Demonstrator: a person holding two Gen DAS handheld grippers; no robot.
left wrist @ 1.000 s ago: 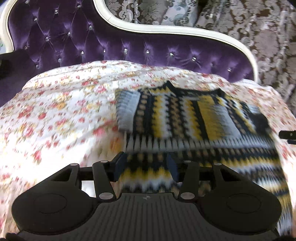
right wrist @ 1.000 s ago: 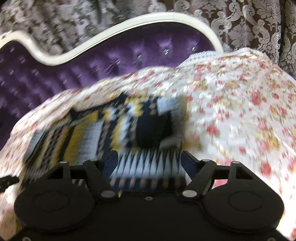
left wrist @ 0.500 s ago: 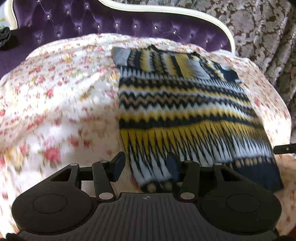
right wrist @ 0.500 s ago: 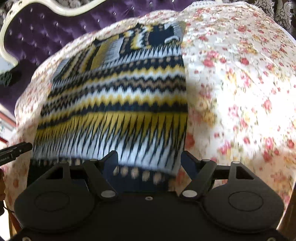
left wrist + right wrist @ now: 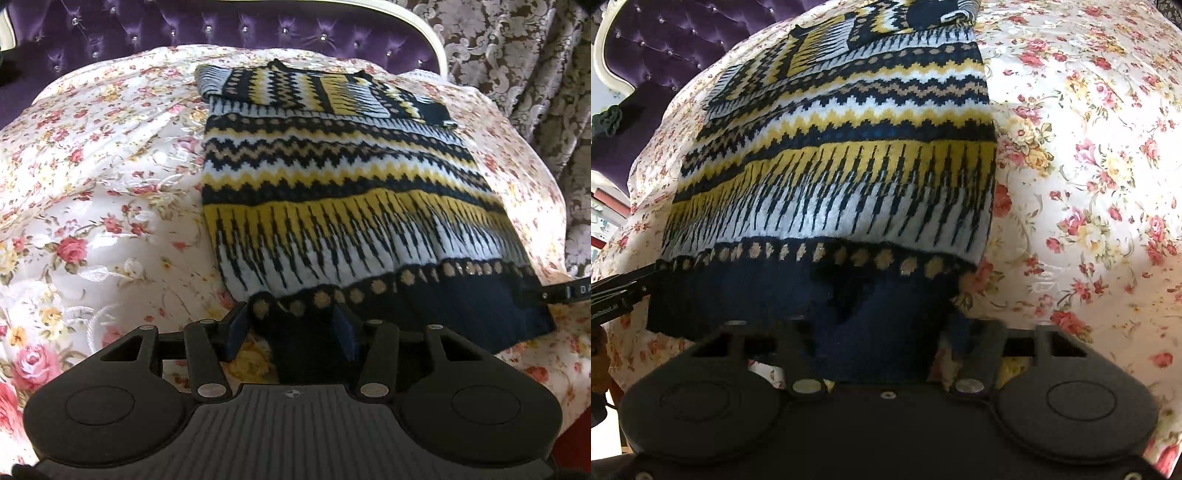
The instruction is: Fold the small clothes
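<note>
Navy ribbed hem cloth lies nearest both cameras; the left gripper stands with its fingers spread, the near left corner of the sweater lying loose in the gap between them; the right gripper is likewise spread, its fingers either side of the dark hem at the near right corner, though shadow hides whether either pad touches the knit; in the left view the tip of the right gripper shows at the sweater's right edge, and in the right view the left gripper's tip shows at its left edge; the sweater, banded in yellow, white and navy zigzags, lies flat on the floral bedspread, hem toward the cameras, its sleeves folded across the far chest part; beyond it rises the purple tufted headboard; behind that hangs a damask curtain.
</note>
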